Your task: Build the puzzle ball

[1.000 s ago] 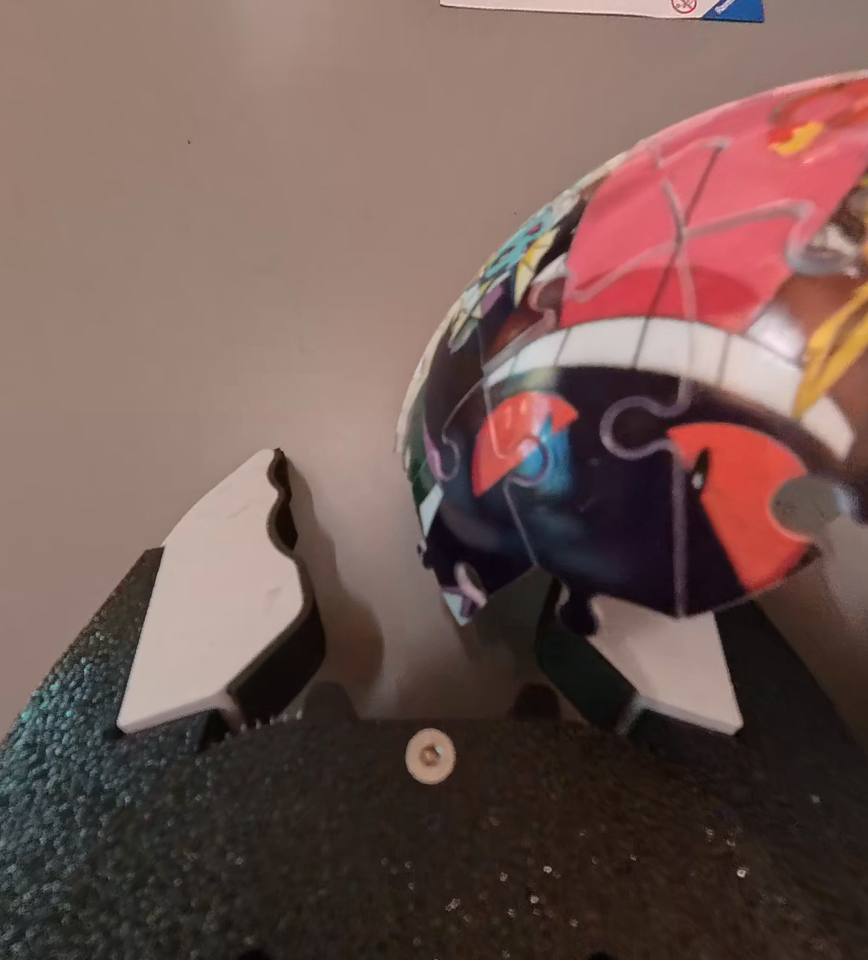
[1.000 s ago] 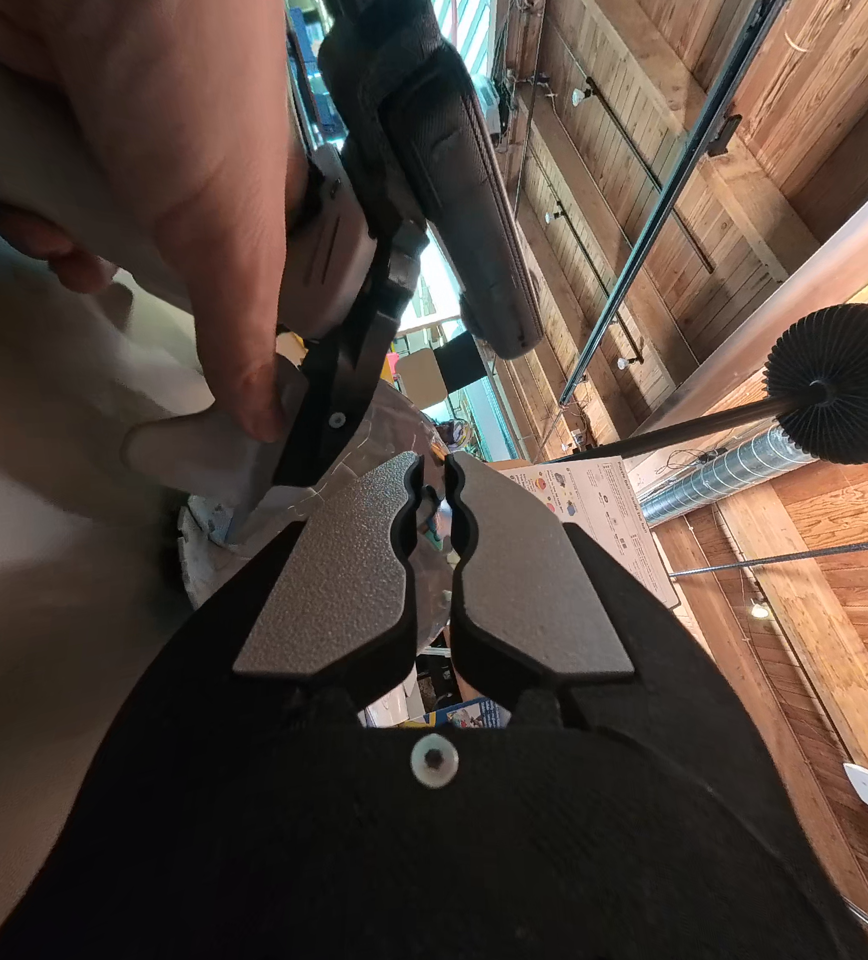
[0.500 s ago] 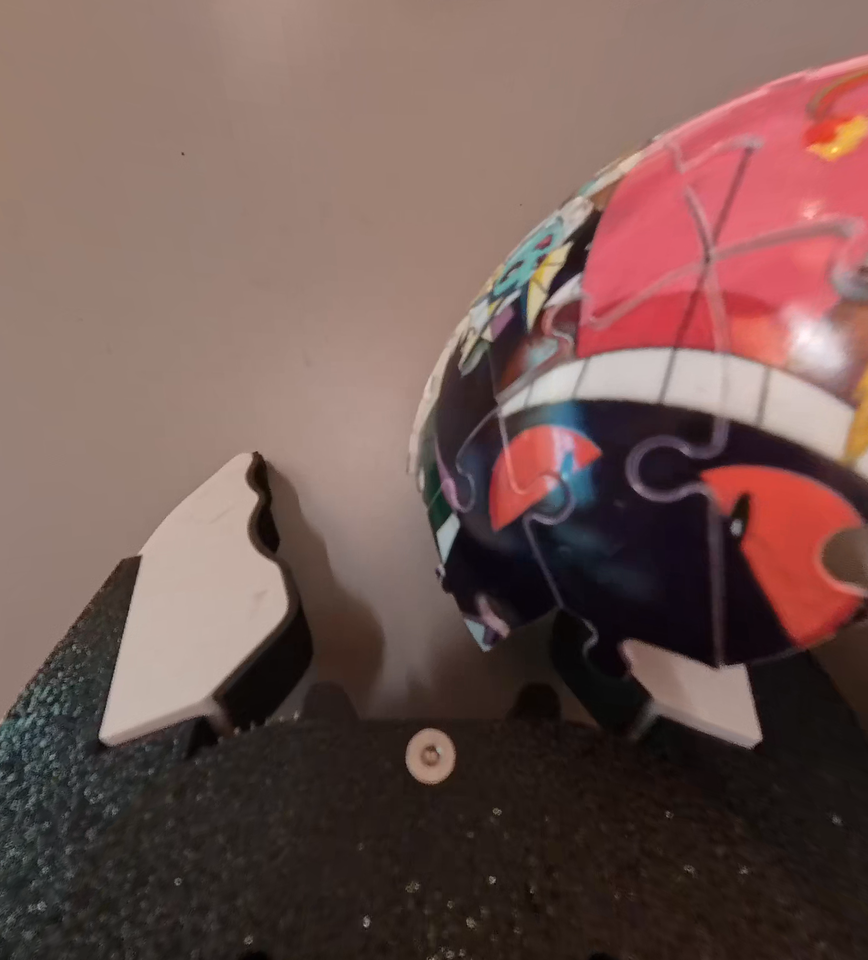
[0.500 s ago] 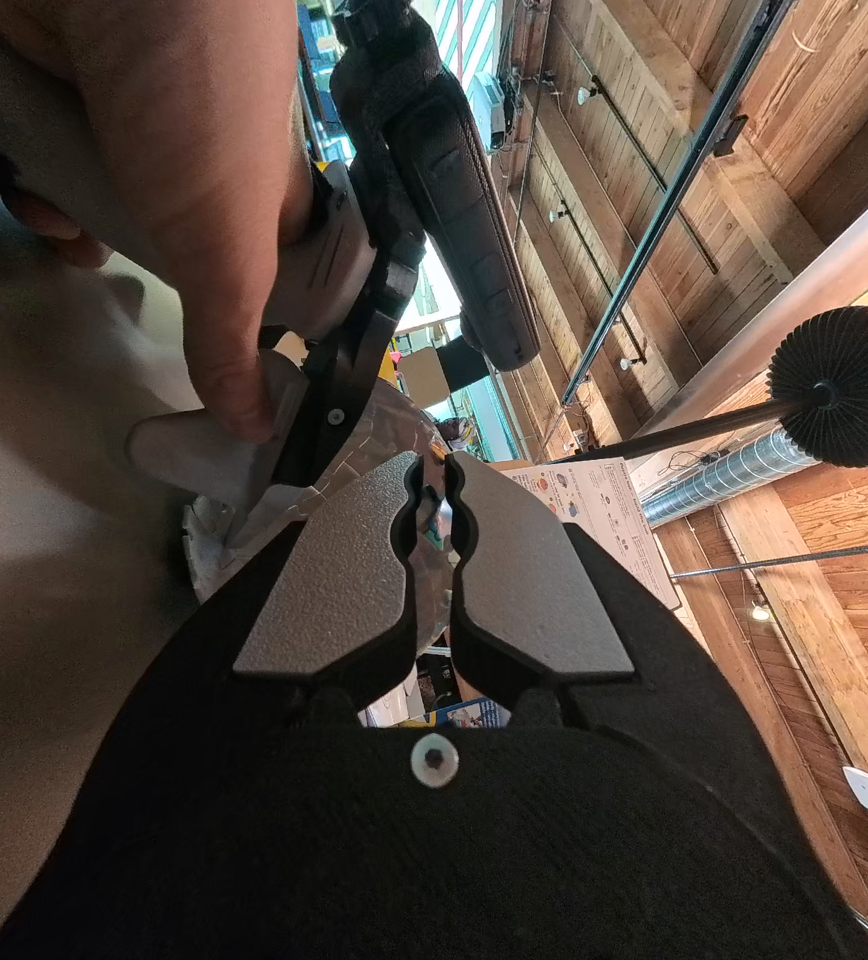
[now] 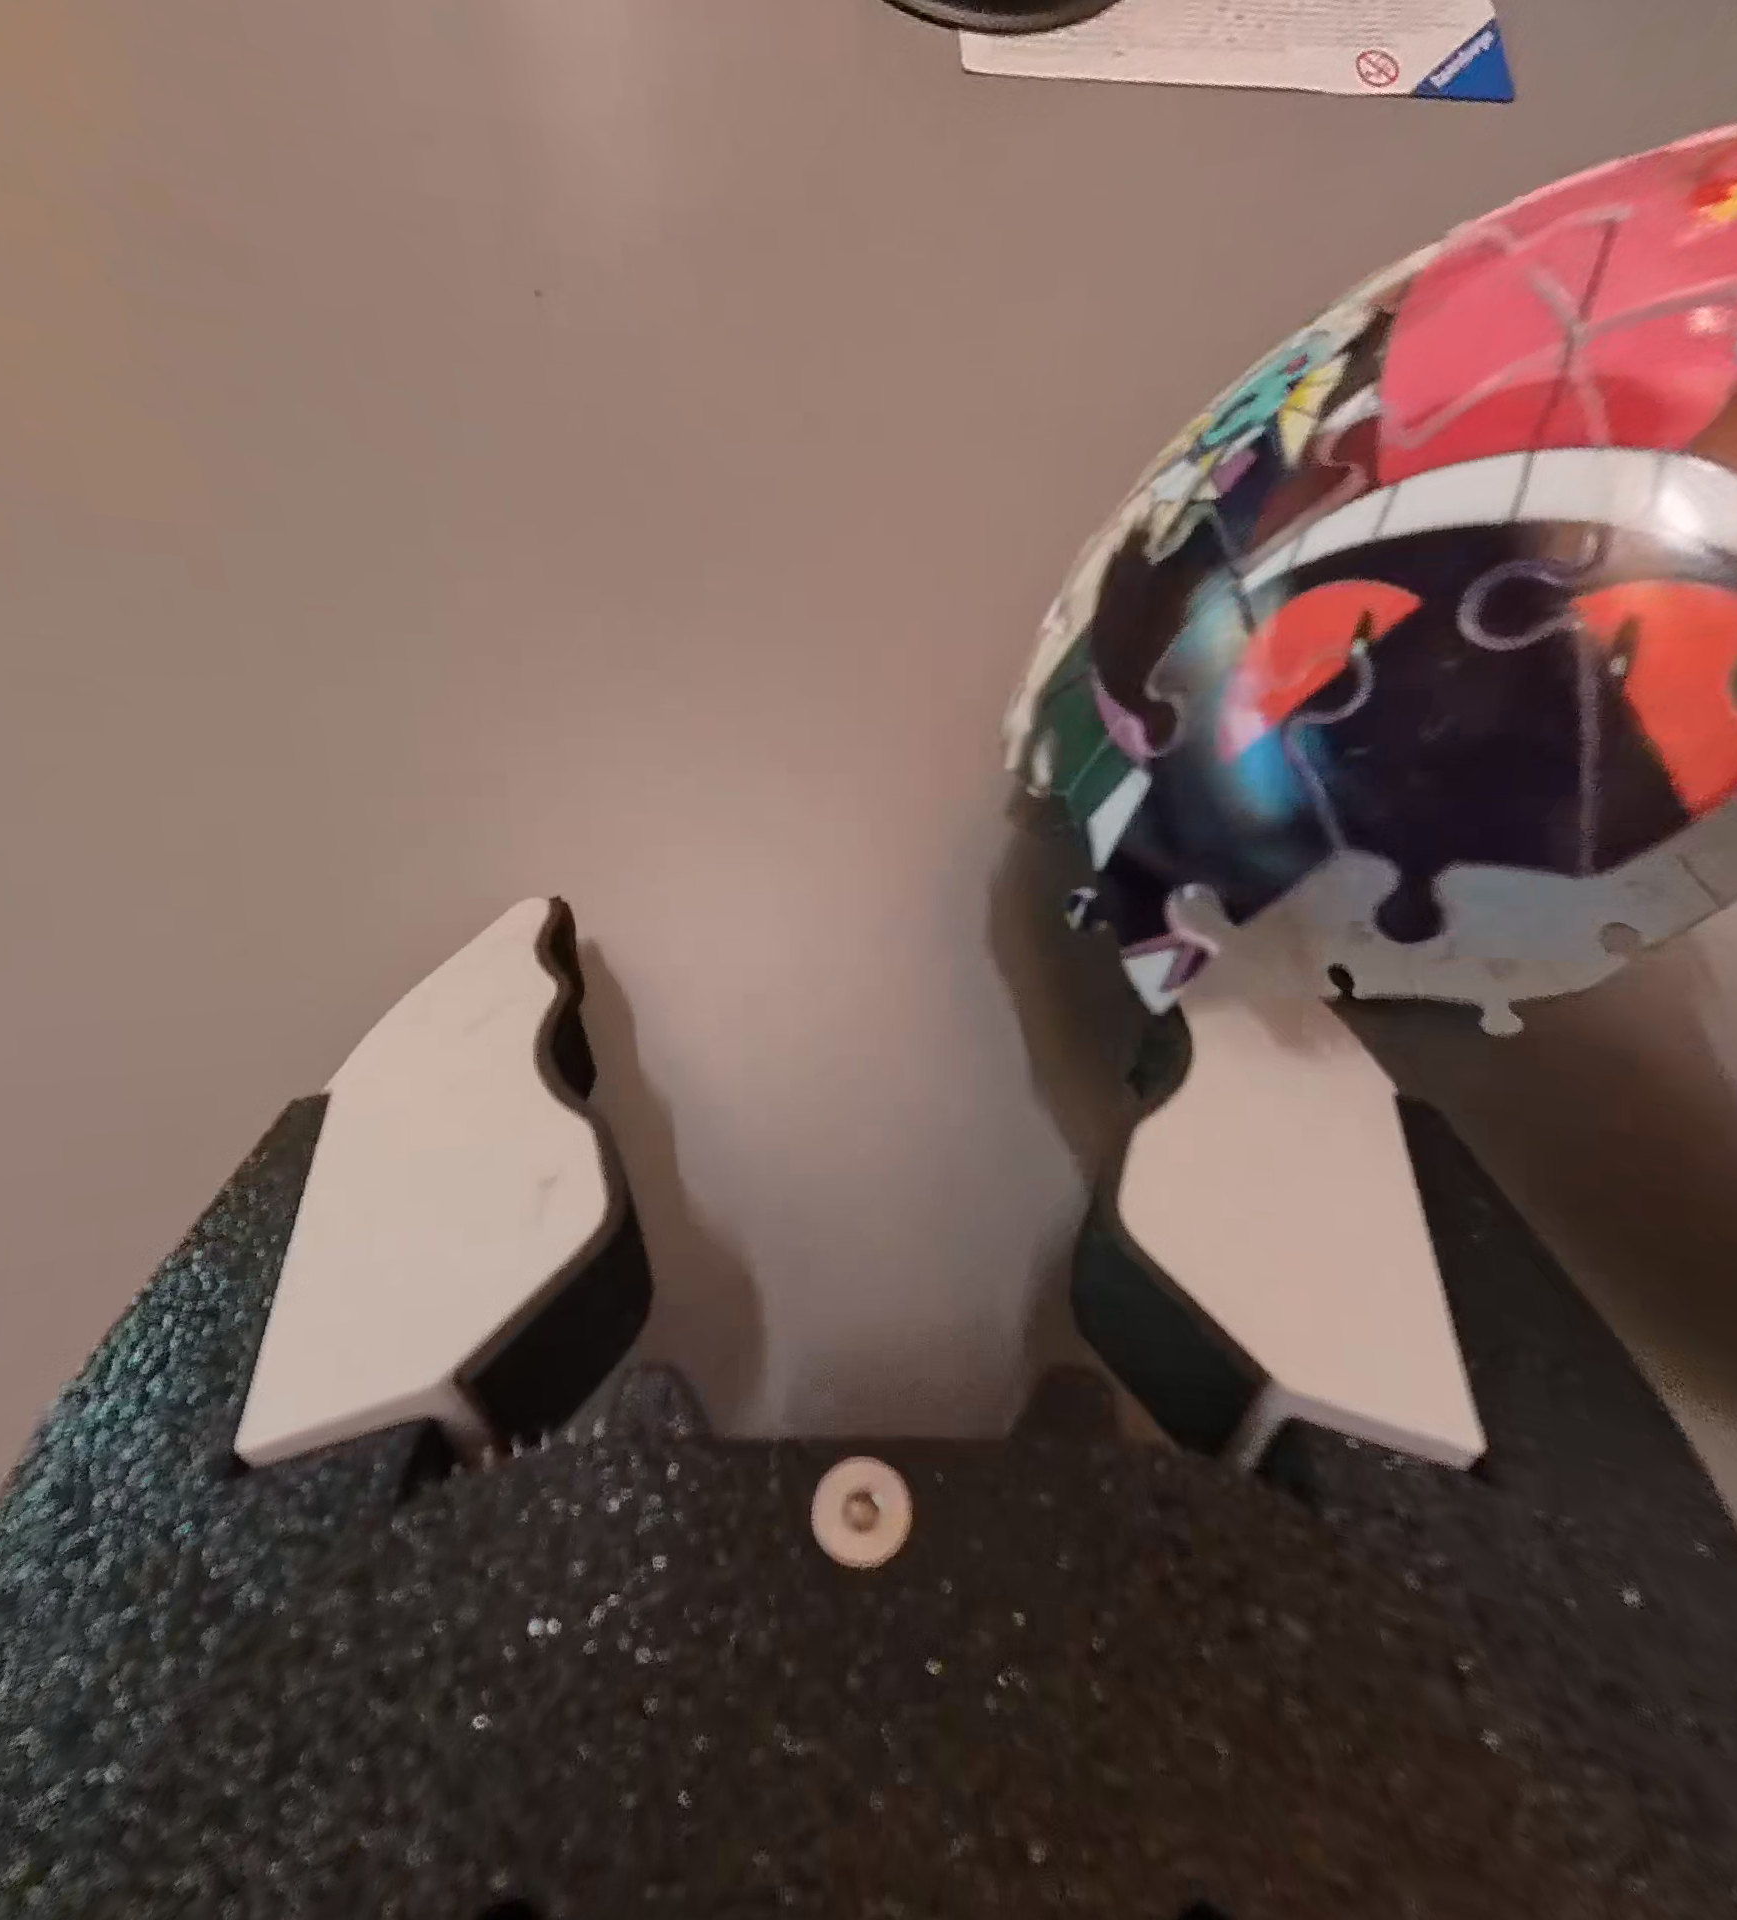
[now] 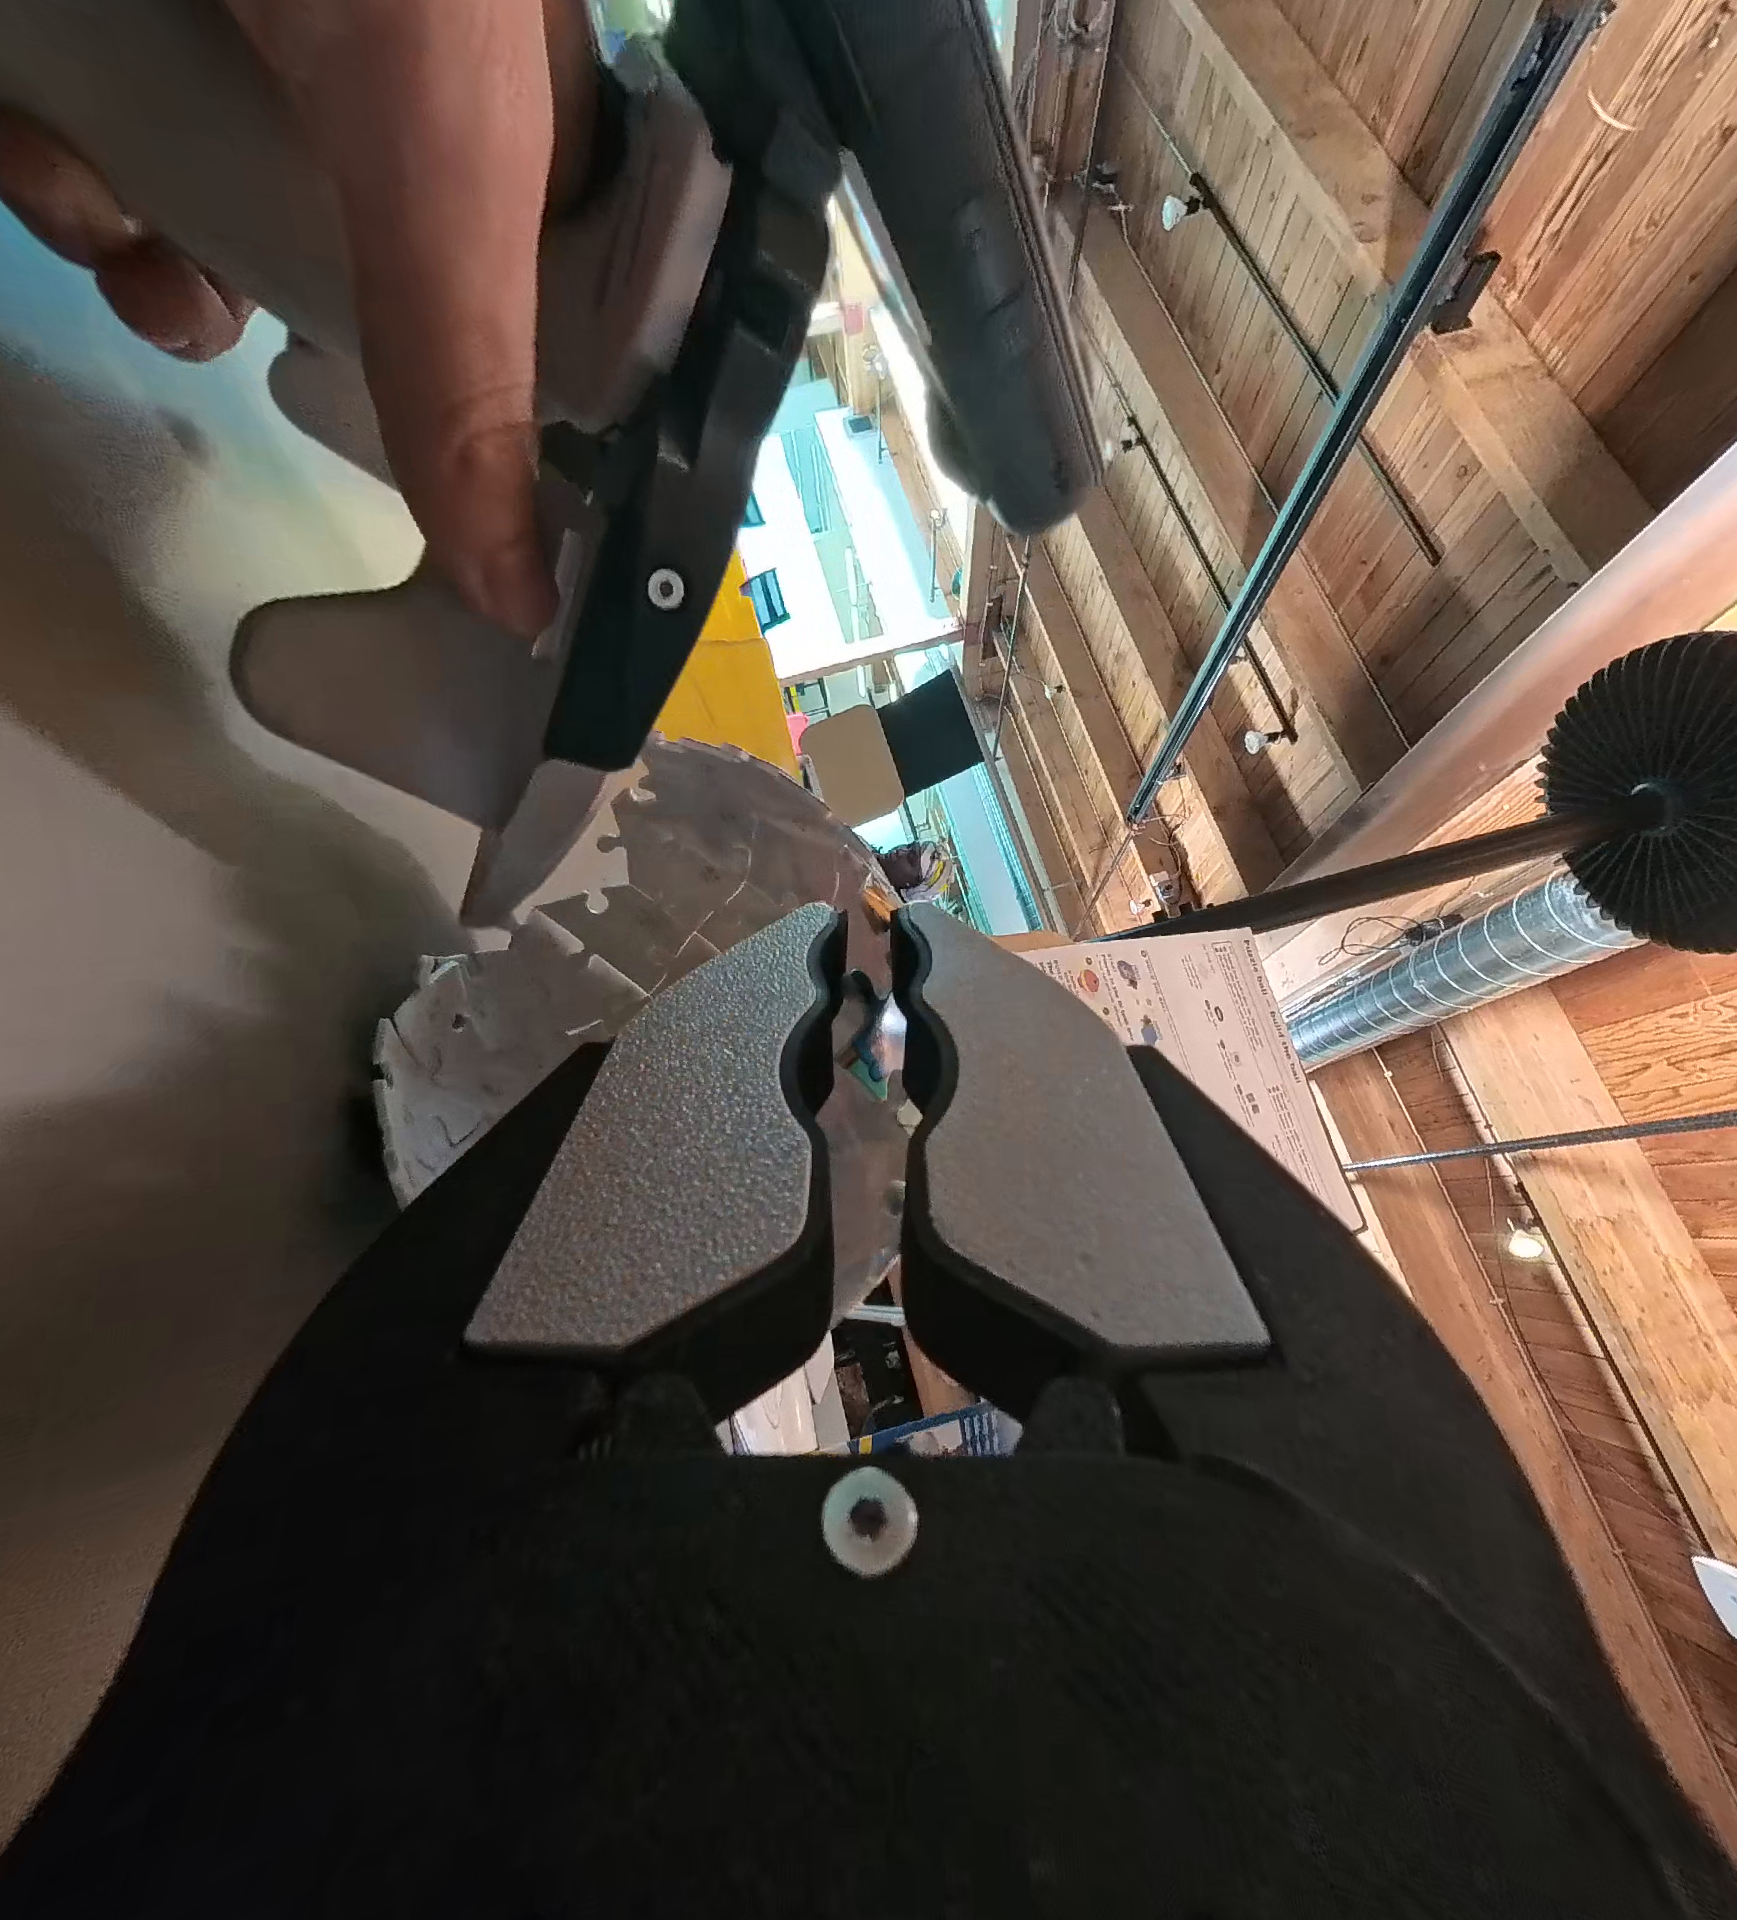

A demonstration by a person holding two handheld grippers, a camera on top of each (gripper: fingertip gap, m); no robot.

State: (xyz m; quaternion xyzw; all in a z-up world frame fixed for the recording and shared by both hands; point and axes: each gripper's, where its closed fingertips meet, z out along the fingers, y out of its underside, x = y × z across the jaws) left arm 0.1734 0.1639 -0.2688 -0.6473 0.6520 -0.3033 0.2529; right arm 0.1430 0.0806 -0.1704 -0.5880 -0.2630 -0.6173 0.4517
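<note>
The puzzle ball (image 5: 1466,623) is a part-built curved shell of glossy pieces in red, black, white and yellow, at the right of the left wrist view over the grey table (image 5: 531,468). My left gripper (image 5: 895,956) is open and empty; its right fingertip (image 5: 1259,1049) lies just under the shell's lower rim. In the right wrist view the shell's grey inner side (image 6: 698,862) shows. My right gripper (image 6: 869,935) is shut on the shell's edge and holds it tilted. The left gripper's white finger (image 6: 521,842) points at the shell's rim from above.
A printed leaflet (image 5: 1207,47) lies at the table's far edge and also shows in the right wrist view (image 6: 1207,1029). A person's hand (image 6: 376,208) holds the left gripper. A black finned disc on a pole (image 6: 1695,800) hangs under the wooden ceiling.
My left gripper has drawn back from the shell, which now sits farther right and clear of its right finger. In the right wrist view the left gripper has lifted off the shell. The right gripper's grip is unchanged.
</note>
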